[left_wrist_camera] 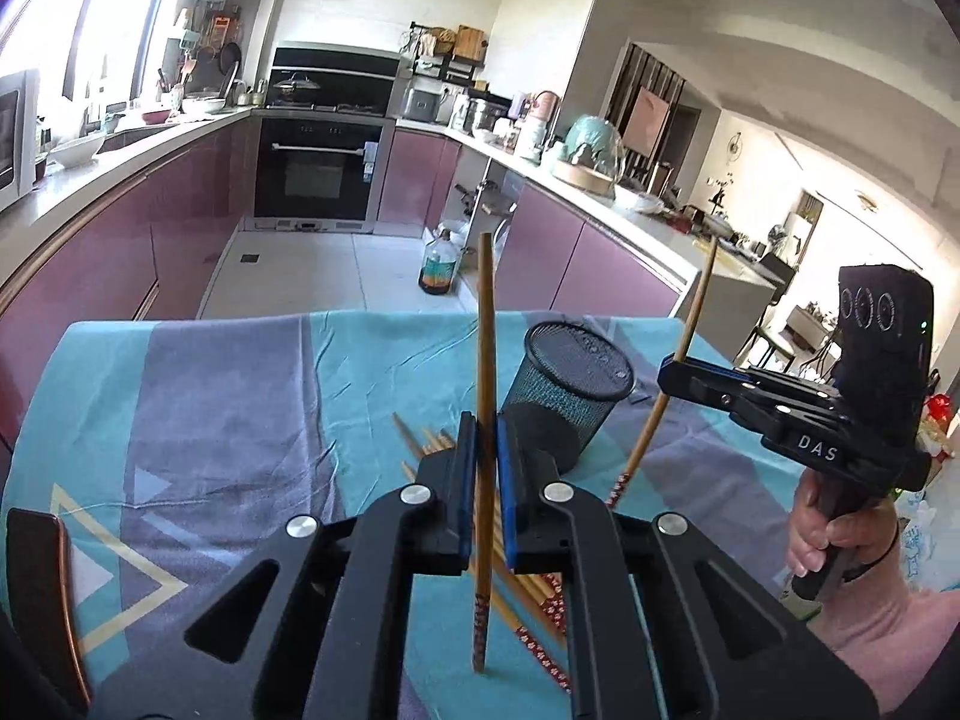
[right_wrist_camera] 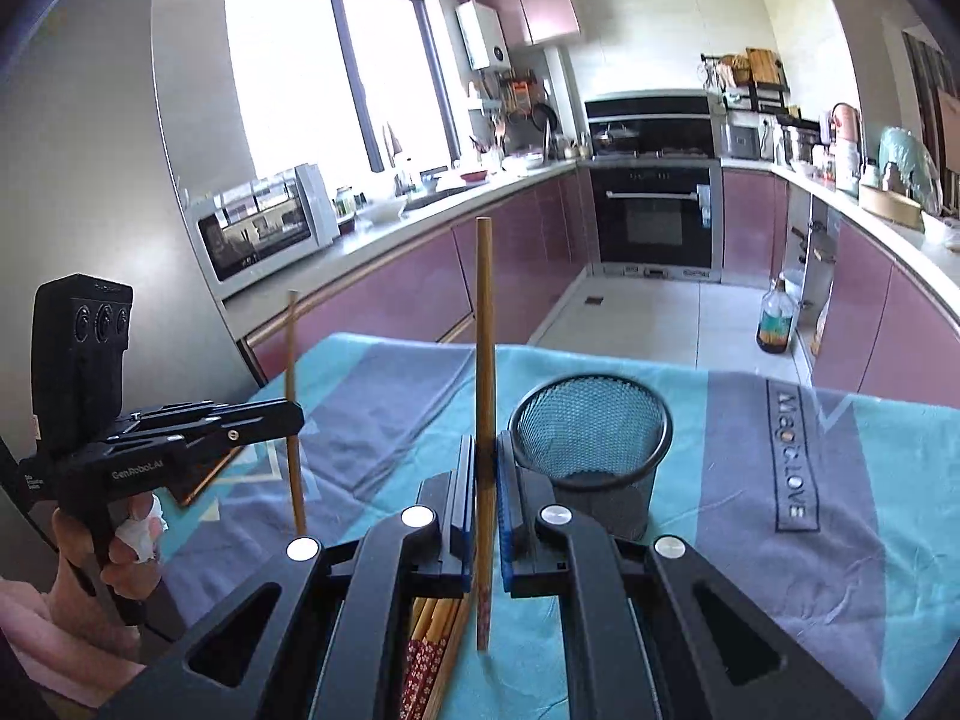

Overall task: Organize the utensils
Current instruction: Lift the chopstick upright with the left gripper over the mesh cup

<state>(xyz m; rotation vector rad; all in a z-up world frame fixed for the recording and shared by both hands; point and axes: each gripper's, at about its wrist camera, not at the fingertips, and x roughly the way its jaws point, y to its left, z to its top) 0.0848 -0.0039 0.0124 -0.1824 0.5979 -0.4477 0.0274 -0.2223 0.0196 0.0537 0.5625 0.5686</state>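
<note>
My left gripper is shut on a bamboo chopstick held upright, patterned end down over the cloth. My right gripper is shut on another upright chopstick. Each gripper shows in the other's view: the right one with its chopstick, the left one with its chopstick. A black mesh cup stands upright on the table, just beyond and right of both grippers; it also shows in the right wrist view. Several loose chopsticks lie on the cloth below, also in the right wrist view.
The table has a teal and grey cloth. A chair back stands at its left edge. Beyond the table's far edge is kitchen floor with a bottle, purple cabinets and an oven.
</note>
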